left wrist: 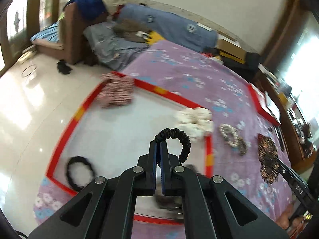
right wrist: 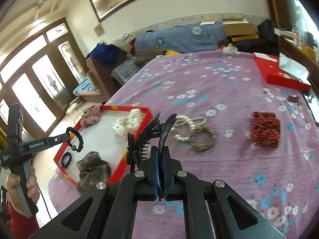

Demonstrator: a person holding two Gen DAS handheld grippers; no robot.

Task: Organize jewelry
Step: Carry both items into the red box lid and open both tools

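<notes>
Biggest thing here is the purple flowered cloth (right wrist: 229, 159) covering the whole work surface. Sitting on it over at about 9 o'clock in the right wrist view is the red-rimmed tray (right wrist: 127, 151) with a white floor. Inside the tray: a red-and-white striped scrunchie (left wrist: 116, 92) up at the 11 o'clock corner, a white bead bracelet pile (left wrist: 194, 120) against the 2 o'clock rim, a grey furry scrunchie (right wrist: 92, 169) at the near edge, and a small black hair tie (left wrist: 79, 172) lying flat at 8 o'clock in the left wrist view.

Out on the cloth, well apart from the tray, there's a red beaded bracelet bunch (right wrist: 266, 130) at 3 o'clock, then a pearl bracelet (right wrist: 182, 128) and a brown speckled one (right wrist: 203, 138) touching each other just beside the tray's right rim. A red box (right wrist: 279, 73) sits at the far 1 o'clock corner.

Left gripper (left wrist: 160, 145) is clamped shut on a black coiled bracelet (left wrist: 180, 137), which loops up and off to the right of the tips, hanging above the tray floor. Right gripper (right wrist: 160, 151) is pinched closed on a black claw hair clip (right wrist: 148, 137), which sticks up past the fingertips, above the cloth just right of the tray.

The person's hand (right wrist: 30, 183) wraps the left gripper's handle at 8 o'clock.
</notes>
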